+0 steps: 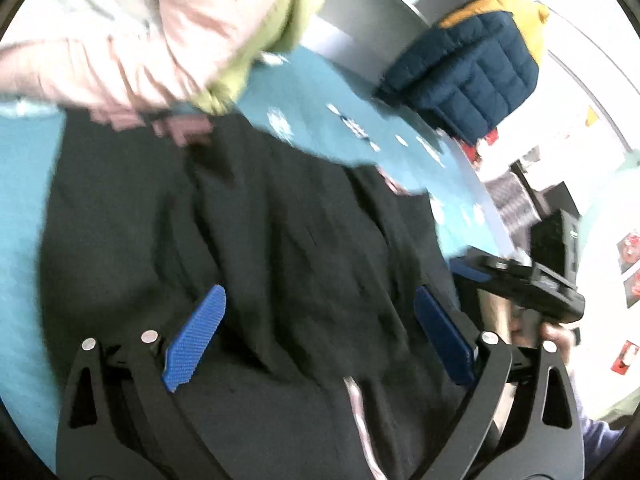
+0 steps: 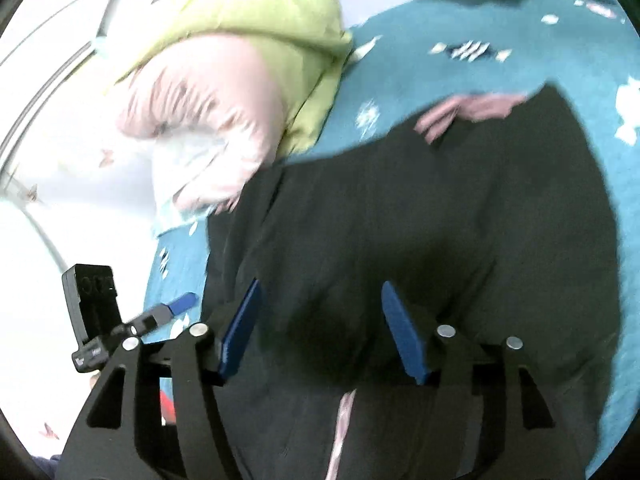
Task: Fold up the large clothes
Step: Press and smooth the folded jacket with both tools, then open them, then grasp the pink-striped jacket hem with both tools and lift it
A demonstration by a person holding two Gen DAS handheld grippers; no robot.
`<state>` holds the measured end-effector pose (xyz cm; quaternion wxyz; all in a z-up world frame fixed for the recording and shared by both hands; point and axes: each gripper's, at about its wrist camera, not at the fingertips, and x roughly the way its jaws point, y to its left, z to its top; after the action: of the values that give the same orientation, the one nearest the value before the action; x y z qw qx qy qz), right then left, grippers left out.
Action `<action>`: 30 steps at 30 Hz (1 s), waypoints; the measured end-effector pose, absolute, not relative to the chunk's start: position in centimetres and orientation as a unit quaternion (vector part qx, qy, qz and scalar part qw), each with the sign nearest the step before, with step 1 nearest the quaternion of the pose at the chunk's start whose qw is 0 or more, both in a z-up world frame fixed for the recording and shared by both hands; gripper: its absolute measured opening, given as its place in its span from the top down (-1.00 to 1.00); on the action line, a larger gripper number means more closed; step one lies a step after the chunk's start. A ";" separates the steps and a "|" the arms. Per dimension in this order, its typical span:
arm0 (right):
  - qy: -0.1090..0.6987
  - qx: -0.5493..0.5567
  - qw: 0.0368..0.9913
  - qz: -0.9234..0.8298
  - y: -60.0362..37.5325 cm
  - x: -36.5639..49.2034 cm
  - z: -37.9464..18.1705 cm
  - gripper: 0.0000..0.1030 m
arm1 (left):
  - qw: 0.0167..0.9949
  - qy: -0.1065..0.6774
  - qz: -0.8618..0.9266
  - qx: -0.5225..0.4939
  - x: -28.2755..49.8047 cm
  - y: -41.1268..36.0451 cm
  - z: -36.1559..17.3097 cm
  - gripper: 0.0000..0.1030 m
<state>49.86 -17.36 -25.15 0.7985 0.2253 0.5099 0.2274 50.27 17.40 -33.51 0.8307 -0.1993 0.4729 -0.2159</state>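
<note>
Left wrist view: the left gripper (image 1: 318,336) stands spread above the black garment (image 1: 240,220), gripping nothing. The right gripper (image 2: 320,332) likewise hangs parted and empty over the teal bedcover (image 2: 440,60).

The left gripper (image 1: 320,336) hangs with blue pads (image 1: 196,338) spread wide and empty over a black garment (image 1: 248,220) on a teal sheet (image 1: 316,92), with pink bedding (image 1: 160,36) and a navy jacket (image 1: 472,80) beyond.
</note>
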 end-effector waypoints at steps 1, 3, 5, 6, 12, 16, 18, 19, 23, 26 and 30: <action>0.513 0.224 0.799 0.220 -17.9 50.7 -24.9 -0.23 | 0.836 0.475 -0.198 -0.193 52.1 18.1 -33.2 -0.85; 0.537 0.209 0.799 0.175 -18.8 54.6 -24.6 -0.32 | 0.841 0.475 -0.175 -0.190 55.9 19.3 -32.9 -0.85; 0.555 0.200 0.795 0.138 -19.4 58.2 -24.9 -0.36 | 0.846 0.475 -0.142 -0.196 59.6 20.2 -33.0 -0.85; 0.561 0.215 0.791 0.114 -20.0 60.1 -25.2 -0.39 | 0.843 0.484 -0.111 -0.209 62.1 20.7 -33.4 -0.85; 0.627 0.302 0.718 0.027 -21.9 68.5 -29.8 -0.42 | 0.773 0.559 -0.030 -0.299 70.7 22.0 -38.3 -0.85; 0.656 0.281 0.700 -0.024 -21.0 71.3 -32.6 -0.42 | 0.744 0.611 -0.021 -0.268 73.1 20.5 -40.9 -0.85; 0.677 0.280 0.679 -0.051 -21.0 72.0 -34.6 -0.42 | 0.731 0.636 -0.009 -0.247 73.9 20.1 -42.3 -0.85; 0.686 0.282 0.667 -0.064 -21.1 72.1 -35.4 -0.42 | 0.725 0.643 -0.006 -0.245 74.0 20.0 -43.1 -0.85; 0.696 0.290 0.653 -0.072 -21.3 72.6 -37.4 -0.45 | 0.713 0.655 0.006 -0.250 75.0 20.0 -45.0 -0.85; 0.701 0.273 0.656 -0.065 -20.8 72.8 -38.8 -0.45 | 0.703 0.687 -0.007 -0.182 75.5 18.5 -46.4 -0.85; 0.697 0.267 0.663 -0.060 -21.0 72.5 -39.4 -0.36 | 0.704 0.691 0.000 -0.162 75.4 17.9 -46.8 -0.80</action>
<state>72.48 -21.04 -39.40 0.6631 0.2670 0.6967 -0.0600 75.44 17.86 -46.84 0.7044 -0.1619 0.6911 0.0003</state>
